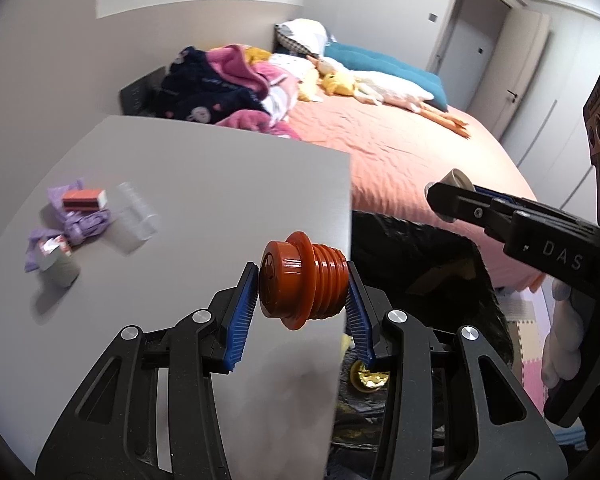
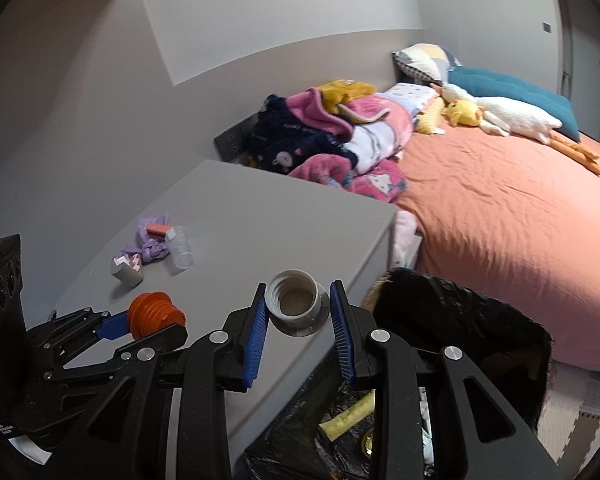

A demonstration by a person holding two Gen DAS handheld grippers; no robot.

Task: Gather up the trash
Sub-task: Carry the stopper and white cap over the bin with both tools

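Left tool (image 1: 302,282) is pinching an orange ribbed cap (image 1: 300,280) between its blue pads, the cap lying sideways with its flat top toward the left pad; I see it held above the near edge of the grey bench (image 1: 188,184). My right tool (image 2: 298,308) grips a grey threaded cap (image 2: 296,306), open mouth up, its pads pressed on both sides. Both tools point steeply down and forward. In the left view the right tool (image 1: 456,196) reaches in from the right, and I can read "DAS" on its black finger.

Below both tools sits a black trash bag (image 2: 460,320), open between bench and bed, with a yellow wrapper (image 2: 348,416) and something gold inside.

Farther back on the bench lies the remaining trash: a grey paper cup (image 2: 126,270) on its side, a purple crumpled wrapper (image 2: 154,250), a small orange box (image 2: 158,230) and a clear plastic cup (image 2: 180,248), all close together. Print on them is too blurred to read.

Beyond is the bed (image 2: 500,220) with an orange sheet, heaped blankets (image 2: 332,136) and a plush goose (image 2: 512,118).
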